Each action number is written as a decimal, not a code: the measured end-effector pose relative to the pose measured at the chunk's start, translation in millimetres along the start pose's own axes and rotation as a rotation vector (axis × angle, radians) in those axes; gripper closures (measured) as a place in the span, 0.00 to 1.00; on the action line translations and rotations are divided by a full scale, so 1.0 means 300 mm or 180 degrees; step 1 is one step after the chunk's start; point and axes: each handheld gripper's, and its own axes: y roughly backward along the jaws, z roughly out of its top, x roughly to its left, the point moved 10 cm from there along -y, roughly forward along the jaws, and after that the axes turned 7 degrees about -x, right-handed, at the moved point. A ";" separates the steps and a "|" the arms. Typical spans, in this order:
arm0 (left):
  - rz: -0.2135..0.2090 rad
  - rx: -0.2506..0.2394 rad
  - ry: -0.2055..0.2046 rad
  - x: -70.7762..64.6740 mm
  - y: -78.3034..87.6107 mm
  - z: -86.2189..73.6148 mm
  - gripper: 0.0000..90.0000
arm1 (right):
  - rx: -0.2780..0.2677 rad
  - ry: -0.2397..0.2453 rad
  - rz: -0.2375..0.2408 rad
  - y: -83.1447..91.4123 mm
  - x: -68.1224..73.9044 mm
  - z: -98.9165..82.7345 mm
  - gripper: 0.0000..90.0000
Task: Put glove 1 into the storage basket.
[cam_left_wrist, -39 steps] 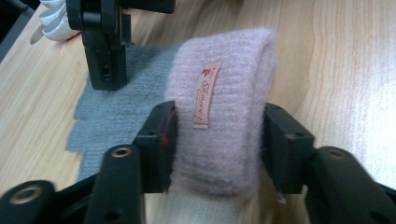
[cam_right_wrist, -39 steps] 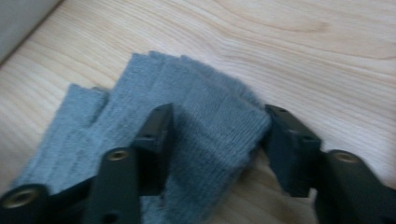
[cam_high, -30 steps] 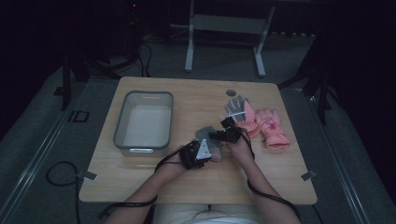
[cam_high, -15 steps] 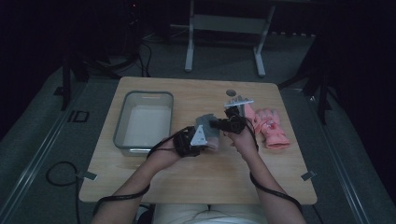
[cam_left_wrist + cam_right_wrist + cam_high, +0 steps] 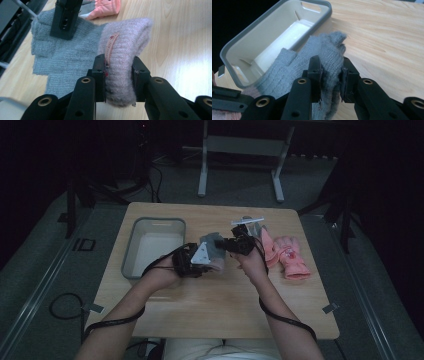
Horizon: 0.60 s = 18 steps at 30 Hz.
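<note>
Two grippers share one grey glove (image 5: 216,251), held at frame centre above the bench (image 5: 220,305).
Left gripper (image 5: 119,75) fingers pinch the pinkish cuff; right gripper (image 5: 331,75) fingers pinch the fingertips. Advice: keep both grips firm, carry level toward the bin (image 5: 131,265) at left.

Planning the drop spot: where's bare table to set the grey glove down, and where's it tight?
Bare wood along the near edge of the table, and the far strip behind the bin. The bin's floor is also bare. Crowded on the right: pink gloves sit beside the right gripper, with the grey glove stretched across to the left gripper.
</note>
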 end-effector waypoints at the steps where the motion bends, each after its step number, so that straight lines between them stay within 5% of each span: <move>1: 0.0003 0.0009 -0.0018 0.007 0.011 -0.004 0.78 | 0.0004 0.0008 0.0013 -0.005 0.008 0.008 0.82; 18: 0.0193 0.0156 0.0016 0.117 0.176 -0.136 0.78 | 0.0008 0.0147 0.0197 -0.167 0.170 0.135 0.83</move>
